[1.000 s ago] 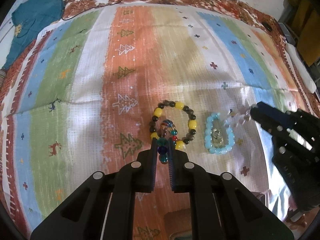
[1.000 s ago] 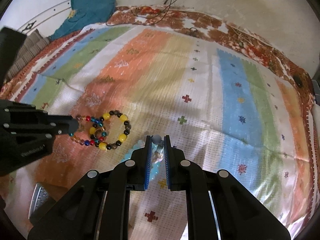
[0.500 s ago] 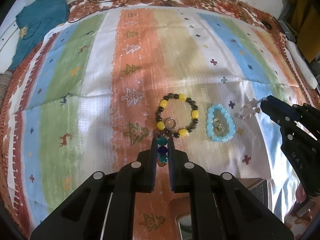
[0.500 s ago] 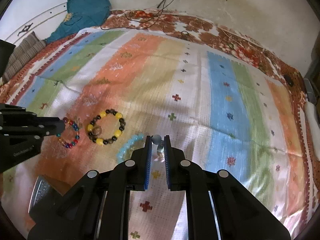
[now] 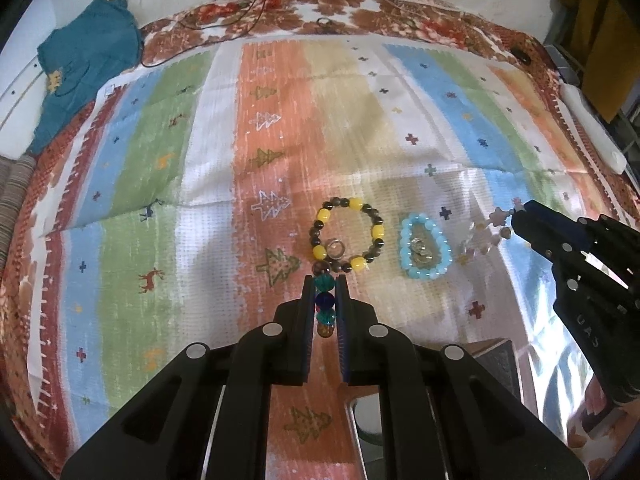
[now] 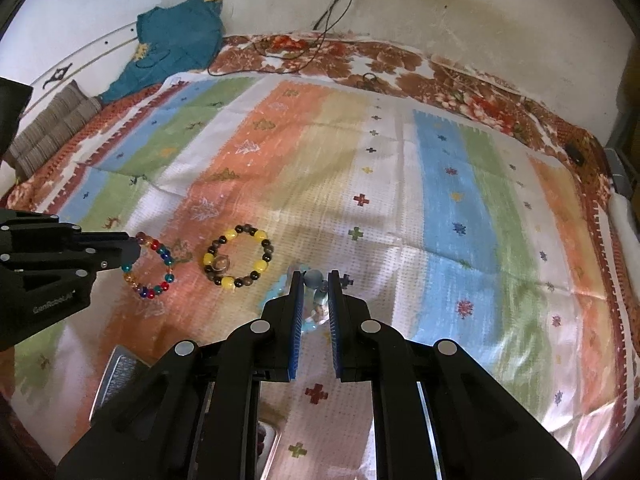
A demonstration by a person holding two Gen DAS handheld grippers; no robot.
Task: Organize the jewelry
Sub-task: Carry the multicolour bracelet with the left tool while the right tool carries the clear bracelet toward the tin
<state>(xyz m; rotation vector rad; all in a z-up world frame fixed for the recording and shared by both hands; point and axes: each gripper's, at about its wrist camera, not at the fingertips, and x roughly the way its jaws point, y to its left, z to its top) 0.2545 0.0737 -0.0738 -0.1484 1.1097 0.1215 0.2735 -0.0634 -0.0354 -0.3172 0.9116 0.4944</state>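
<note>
Jewelry pieces lie in a loose row on the striped cloth (image 5: 224, 184). Left gripper (image 5: 325, 286), jaws closed on the multicoloured bead bracelet (image 6: 154, 266), holds it just left of the yellow-and-dark bead bracelet (image 5: 347, 235). A second ago the two bracelets overlapped, the multicoloured one lying across the yellow ring; it now sits clear of it, with a small metal ring (image 5: 336, 249) exposed inside the yellow loop. In the right wrist view the multicoloured loop spreads open beside the yellow one, apart from it, though whether it rests on the cloth or hangs just above it cannot be judged.

Right gripper (image 6: 314, 280), jaws clamped on the pale star-bead strand (image 5: 486, 236), has drawn that strand away from the light-blue bead bracelet (image 5: 425, 248), which it earlier touched. The strand now trails to the right of the blue ring, near but separate; its clear beads are hard to trace against the bright cloth. A small metal charm (image 5: 420, 249) lies inside the blue ring.

Reading: the separating step appears largely done, four pieces spaced side by side. Next each gripper would probably lower and release its piece. A metal tray edge (image 6: 116, 376) shows at the near margin, contents not visible.
</note>
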